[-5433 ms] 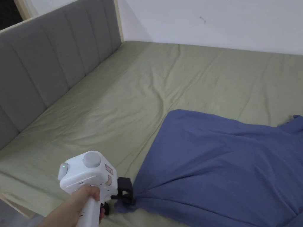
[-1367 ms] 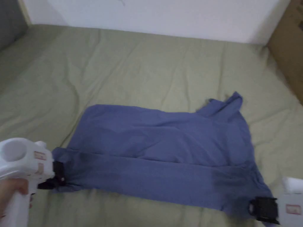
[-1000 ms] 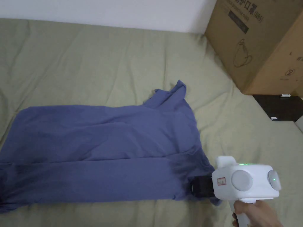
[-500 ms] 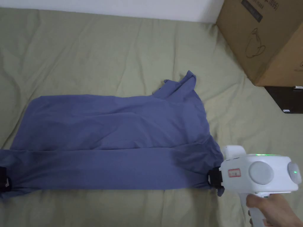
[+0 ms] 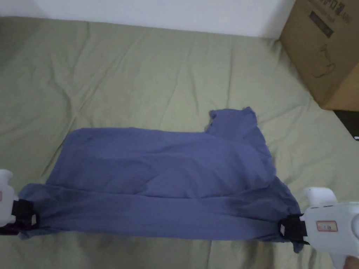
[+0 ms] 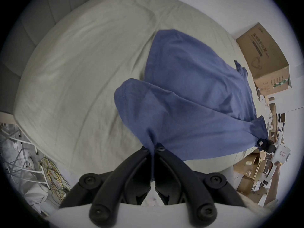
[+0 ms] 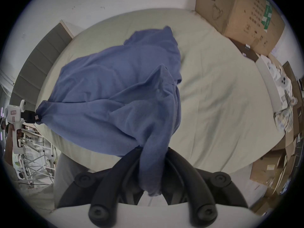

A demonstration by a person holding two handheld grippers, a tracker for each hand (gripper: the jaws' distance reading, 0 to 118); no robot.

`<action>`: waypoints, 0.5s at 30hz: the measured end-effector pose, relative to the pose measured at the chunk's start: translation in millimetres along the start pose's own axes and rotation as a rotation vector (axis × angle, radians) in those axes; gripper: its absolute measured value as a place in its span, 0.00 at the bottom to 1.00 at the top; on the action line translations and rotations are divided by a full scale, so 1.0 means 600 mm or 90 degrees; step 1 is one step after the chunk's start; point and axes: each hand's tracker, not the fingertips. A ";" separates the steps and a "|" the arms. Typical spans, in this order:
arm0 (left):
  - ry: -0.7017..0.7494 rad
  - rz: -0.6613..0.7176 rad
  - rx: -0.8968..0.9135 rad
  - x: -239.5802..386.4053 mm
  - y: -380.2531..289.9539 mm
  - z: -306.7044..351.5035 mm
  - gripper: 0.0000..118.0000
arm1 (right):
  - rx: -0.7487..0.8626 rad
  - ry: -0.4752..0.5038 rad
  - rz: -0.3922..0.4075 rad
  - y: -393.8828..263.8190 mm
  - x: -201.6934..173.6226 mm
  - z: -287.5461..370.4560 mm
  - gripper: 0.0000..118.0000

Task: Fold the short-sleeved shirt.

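On the green bed sheet [image 5: 140, 77], blue shirt [image 5: 168, 175] lies spread w/ near edge lifted & stretched btwn both tools. Left gripper [image 5: 29, 221] clamped on its left corner, right gripper [image 5: 285, 229] clamped on right corner. Cardboard box [image 5: 322, 52] at far right.

You're in a bedroom doubling as storage — a bed [image 5: 147, 80] with an olive sheet and padded grey headboard [image 7: 41, 53] against white walls, cardboard boxes [image 7: 238, 16] stacked beside it, more piled on the floor.
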 end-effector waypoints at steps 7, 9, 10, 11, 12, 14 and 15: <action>-0.002 0.044 -0.026 -0.021 -0.042 -0.047 0.01 | -0.038 -0.021 -0.026 -0.042 -0.004 -0.053 0.10; -0.001 0.039 -0.024 -0.014 -0.036 -0.040 0.02 | -0.034 -0.025 -0.021 -0.031 -0.006 -0.048 0.11; 0.008 0.016 -0.020 -0.011 -0.035 -0.035 0.08 | -0.032 -0.028 -0.016 -0.026 -0.004 -0.041 0.16; 0.028 -0.005 -0.013 -0.008 -0.033 -0.028 0.25 | -0.029 -0.039 -0.006 -0.020 -0.003 -0.033 0.32; 0.057 -0.014 -0.006 -0.006 -0.033 -0.023 0.75 | -0.018 -0.059 0.005 -0.014 0.000 -0.023 0.73; 0.042 -0.026 0.034 -0.014 -0.026 0.003 0.96 | 0.020 -0.070 0.020 -0.005 0.010 0.013 0.99; 0.021 -0.031 0.048 -0.021 -0.022 0.017 0.91 | 0.050 -0.058 0.016 0.007 0.014 0.030 0.98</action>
